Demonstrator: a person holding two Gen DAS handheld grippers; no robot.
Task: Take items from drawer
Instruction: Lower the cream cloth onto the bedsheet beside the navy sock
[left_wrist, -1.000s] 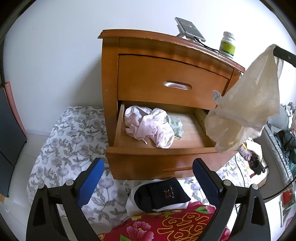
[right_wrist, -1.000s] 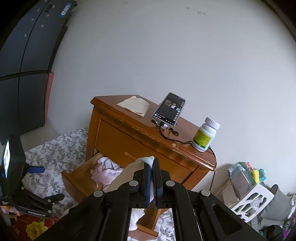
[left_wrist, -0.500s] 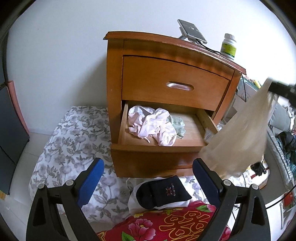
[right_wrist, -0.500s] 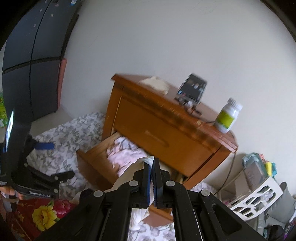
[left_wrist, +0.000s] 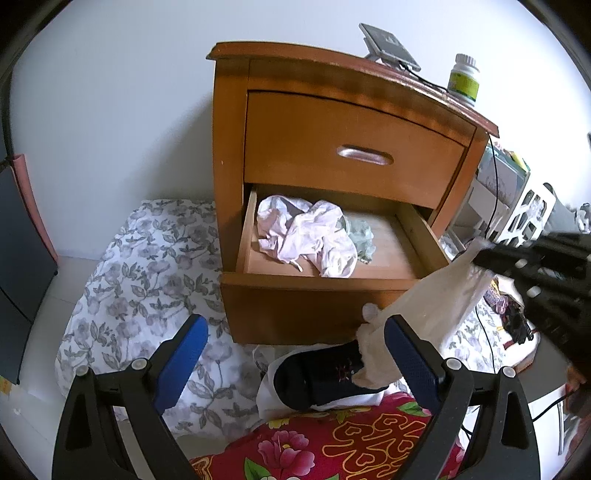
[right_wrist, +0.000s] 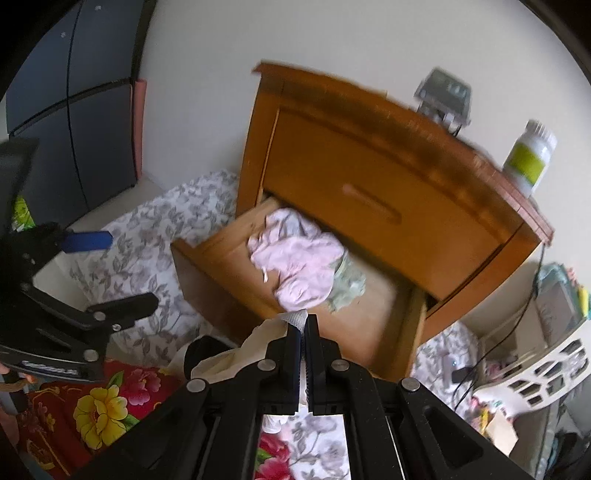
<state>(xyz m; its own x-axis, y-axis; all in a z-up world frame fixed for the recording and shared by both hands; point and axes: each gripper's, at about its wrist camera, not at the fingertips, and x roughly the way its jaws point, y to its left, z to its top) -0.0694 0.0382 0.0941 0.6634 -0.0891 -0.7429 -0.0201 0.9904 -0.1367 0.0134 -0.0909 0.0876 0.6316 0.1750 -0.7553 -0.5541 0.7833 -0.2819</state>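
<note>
White wall backs a wooden nightstand (left_wrist: 347, 147) whose lower drawer (left_wrist: 325, 258) stands pulled out, while the upper drawer is closed. Inside the open drawer lies a crumpled pink garment (left_wrist: 306, 236), and a pale green cloth (left_wrist: 360, 236) lies against its right side; both rest on the drawer's floor toward the left and middle. On top of the nightstand stand a phone on a stand (left_wrist: 388, 46) and a white bottle with a green label (left_wrist: 463, 79).

Below the drawer front, a floral sheet (left_wrist: 147, 280) covers the floor, and a red flowered blanket (left_wrist: 332, 443) lies nearest the camera. A dark sock (left_wrist: 321, 373) rests on a white cloth at the blanket's edge.

The right hand-held gripper (right_wrist: 302, 325) has its jaws pressed fully together, pinching the top edge of a cream cloth (left_wrist: 424, 314). The cloth hangs down and leftward from the grip, and its lower end touches the dark sock in front of the drawer. In the right wrist view, motion blur smears the nightstand.

The left hand-held gripper (left_wrist: 295, 358) hangs with its blue pads spread wide apart and holds nothing; it points down toward the sock and the drawer front. The cream cloth's lower end passes just beside its right finger (left_wrist: 410, 362); whether they touch I cannot tell.
</note>
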